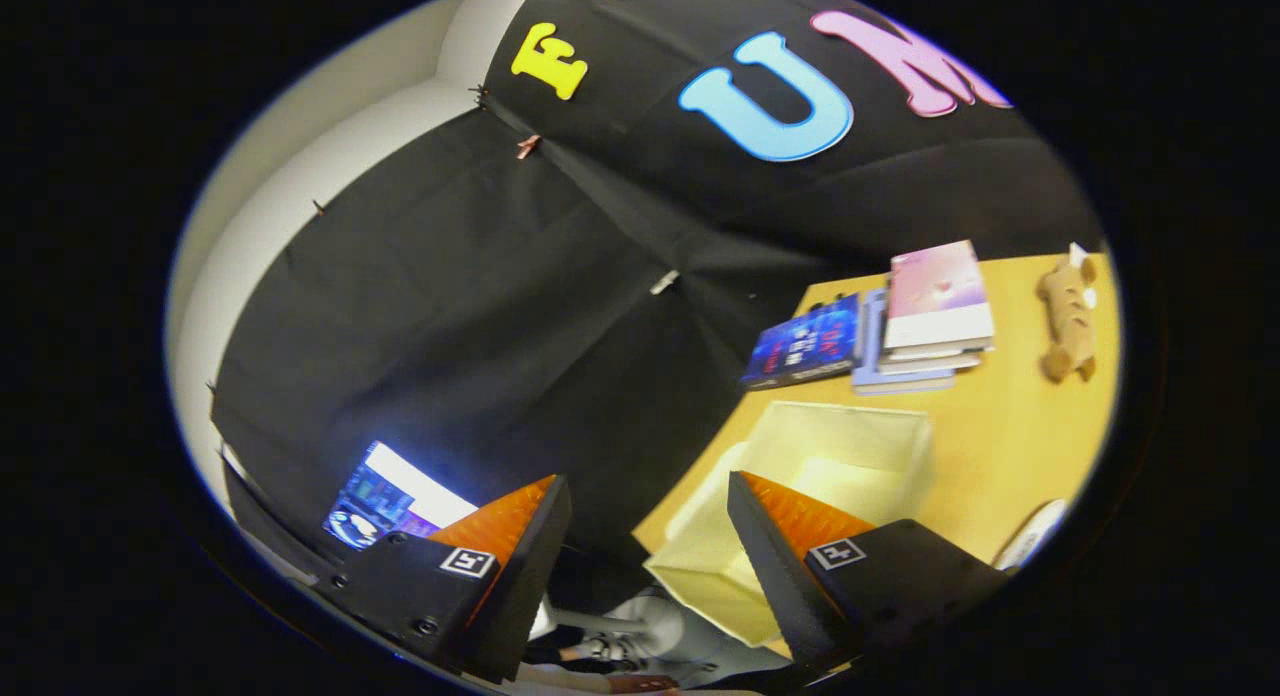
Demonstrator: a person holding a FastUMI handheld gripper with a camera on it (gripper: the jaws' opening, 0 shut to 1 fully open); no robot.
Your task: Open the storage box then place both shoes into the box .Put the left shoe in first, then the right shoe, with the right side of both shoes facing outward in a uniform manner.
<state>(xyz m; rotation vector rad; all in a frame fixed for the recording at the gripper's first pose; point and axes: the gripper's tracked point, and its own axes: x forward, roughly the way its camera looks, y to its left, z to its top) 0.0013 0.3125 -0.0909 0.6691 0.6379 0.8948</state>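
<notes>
I hold my gripper [650, 511] tilted, its two fingers spread wide apart with nothing between them but open air. Neither finger touches anything.

The storage box [800, 506] sits on the yellow-tan table [1010, 446], just ahead of my right finger, which hides part of its near side. It is a pale, translucent cream box and it stands open: I see straight into its hollow, and a flap of the same pale material hangs out and down on the side toward the table's edge. I see nothing lying inside the part of the box that shows.

Beyond the box, near the black cloth wall [480, 306], a blue-covered book [805, 344] lies flat, and just beside it is a small stack of books [930, 321] with a pink-and-white cover on top. Further along the table, apart from the stack, lies a small brown plush toy [1068, 321].

Past my right finger, at the table's near side, a curved white edge [1030, 533] shows; it may be part of a shoe, but I cannot tell.

Beyond my left finger, off the table and low against the cloth, a lit screen [395, 501] glows.
</notes>
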